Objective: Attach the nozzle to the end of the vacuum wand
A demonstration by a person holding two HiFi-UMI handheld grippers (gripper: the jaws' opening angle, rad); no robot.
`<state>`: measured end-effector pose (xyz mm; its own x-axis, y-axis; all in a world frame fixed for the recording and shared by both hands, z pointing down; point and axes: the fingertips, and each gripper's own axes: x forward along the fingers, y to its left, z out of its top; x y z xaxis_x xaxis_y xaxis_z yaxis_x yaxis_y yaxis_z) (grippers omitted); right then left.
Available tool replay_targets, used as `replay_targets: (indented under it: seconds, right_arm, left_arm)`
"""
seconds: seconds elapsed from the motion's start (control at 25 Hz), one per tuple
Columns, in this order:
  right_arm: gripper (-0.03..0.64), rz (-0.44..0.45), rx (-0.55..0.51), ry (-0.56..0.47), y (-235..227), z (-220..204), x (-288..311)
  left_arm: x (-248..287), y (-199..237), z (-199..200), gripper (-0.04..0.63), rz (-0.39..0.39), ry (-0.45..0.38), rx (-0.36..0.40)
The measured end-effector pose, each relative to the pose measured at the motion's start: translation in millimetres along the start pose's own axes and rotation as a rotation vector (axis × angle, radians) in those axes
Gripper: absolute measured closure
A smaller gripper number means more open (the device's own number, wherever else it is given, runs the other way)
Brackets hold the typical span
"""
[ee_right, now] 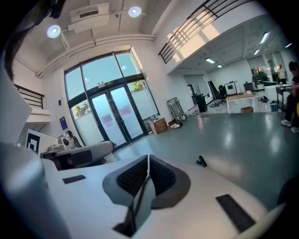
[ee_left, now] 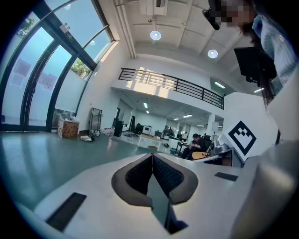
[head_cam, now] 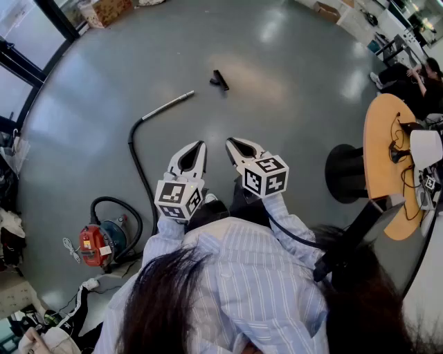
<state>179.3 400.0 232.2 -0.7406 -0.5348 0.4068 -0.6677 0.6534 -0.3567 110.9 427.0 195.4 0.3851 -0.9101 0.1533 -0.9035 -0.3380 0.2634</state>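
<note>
Left gripper [head_cam: 200, 145] and right gripper [head_cam: 231, 143] hover side by side, jaws clenched and empty, seemingly awaiting a start. The black nozzle [head_cam: 220, 79] lies mid-floor, near the wand [head_cam: 168, 106] tip but not touching it.

One black nozzle [head_cam: 220, 79]. One metal wand [head_cam: 168, 105], joined to one black hose [head_cam: 138, 169]. One red vacuum cleaner [head_cam: 97, 243], with one white power cord [head_cam: 69, 249] beside it. Two grippers, the left gripper [head_cam: 200, 144] and the right gripper [head_cam: 231, 142], each with two jaws. One round wooden counter [head_cam: 379, 138]. One cardboard box [head_cam: 105, 10] at the floor's [head_cam: 291, 90] far edge.
</note>
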Motion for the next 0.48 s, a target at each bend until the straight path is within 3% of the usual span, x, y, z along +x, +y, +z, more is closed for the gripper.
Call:
replay_targets:
  seconds: [0.48]
  right_arm:
    - [0.598, -0.001, 0.006, -0.009, -1.2, 1.4, 6.8]
  left_arm:
    - [-0.2, 6.8, -3.5, 0.589, 0.019, 0.015, -0.009]
